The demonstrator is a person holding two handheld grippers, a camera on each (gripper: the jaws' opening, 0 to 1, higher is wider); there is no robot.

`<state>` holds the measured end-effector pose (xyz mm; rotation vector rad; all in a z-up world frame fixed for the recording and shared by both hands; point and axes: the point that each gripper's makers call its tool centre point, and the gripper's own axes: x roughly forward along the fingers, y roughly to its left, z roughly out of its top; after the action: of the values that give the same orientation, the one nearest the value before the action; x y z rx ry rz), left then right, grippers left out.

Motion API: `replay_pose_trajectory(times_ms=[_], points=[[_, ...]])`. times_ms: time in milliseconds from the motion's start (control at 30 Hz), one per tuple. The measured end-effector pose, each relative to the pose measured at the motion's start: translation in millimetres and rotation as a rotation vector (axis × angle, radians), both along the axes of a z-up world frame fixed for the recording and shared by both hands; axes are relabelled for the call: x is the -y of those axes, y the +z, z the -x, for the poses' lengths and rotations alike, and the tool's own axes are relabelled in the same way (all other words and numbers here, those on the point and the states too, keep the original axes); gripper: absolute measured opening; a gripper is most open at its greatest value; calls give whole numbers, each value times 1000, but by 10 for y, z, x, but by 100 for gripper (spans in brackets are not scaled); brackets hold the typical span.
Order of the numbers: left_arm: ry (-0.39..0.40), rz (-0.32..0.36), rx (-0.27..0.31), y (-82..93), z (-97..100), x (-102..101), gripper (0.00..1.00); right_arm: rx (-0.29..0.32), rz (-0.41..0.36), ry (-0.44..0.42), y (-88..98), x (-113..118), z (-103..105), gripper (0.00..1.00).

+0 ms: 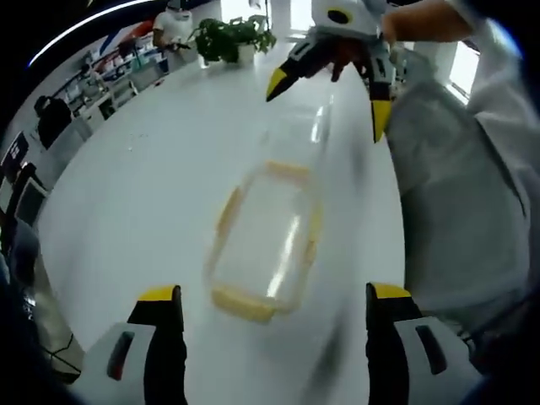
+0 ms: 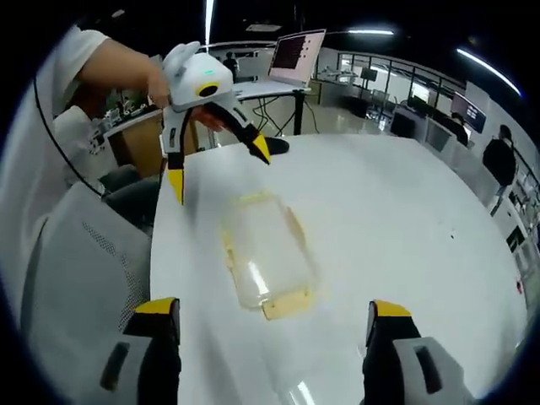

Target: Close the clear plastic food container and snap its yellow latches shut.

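Item: clear plastic food container (image 1: 266, 245), rectangular, yellow-trimmed; lies flat on white table (image 1: 152, 169), touched by neither gripper.

Lid: appears seated on the base; cannot tell for certain, blur and clear plastic hiding the seam.

Yellow latches (image 2: 287, 304): one at the near short end in right gripper view, splayed outward and flat on the table, judged unsnapped. Side latches too blurred to judge.

Left gripper (image 1: 274, 305): jaws spread wide, empty, hovering above the table. Container directly ahead between the jaw lines, near short end closest, with its yellow latch (image 1: 243, 304) facing the jaws.

Right gripper (image 2: 274, 310): jaws likewise wide apart, holding nothing. Container straight ahead, short end toward the jaws, close in.

Key relation: long axis of container runs roughly from one gripper toward the other, so each claw faces an opposite short end. Left gripper seen in right gripper view beyond the far end, raised above the table; right gripper seen in left gripper view (image 1: 333, 76) likewise beyond the far end and raised.

Nearness: about equal; no clear advantage to either hand.

Judgement for coming move: press down on lid if not seated, then approach each end latch along the long axis and fold upward.

Risk: light container likely to slide on smooth table if pushed from one end alone.
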<state>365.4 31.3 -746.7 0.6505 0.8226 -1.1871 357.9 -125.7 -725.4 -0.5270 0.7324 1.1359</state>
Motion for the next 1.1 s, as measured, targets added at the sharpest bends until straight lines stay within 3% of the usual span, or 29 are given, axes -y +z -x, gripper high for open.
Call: replay_pose_trajectory(times_ms=[167, 1100], points=[[-69, -36, 20, -50, -32, -9, 88, -7, 14, 16, -53, -17, -41, 89], [-206, -106, -3, -321, -127, -17, 83, -18, 102, 95, -338, -36, -210, 84]])
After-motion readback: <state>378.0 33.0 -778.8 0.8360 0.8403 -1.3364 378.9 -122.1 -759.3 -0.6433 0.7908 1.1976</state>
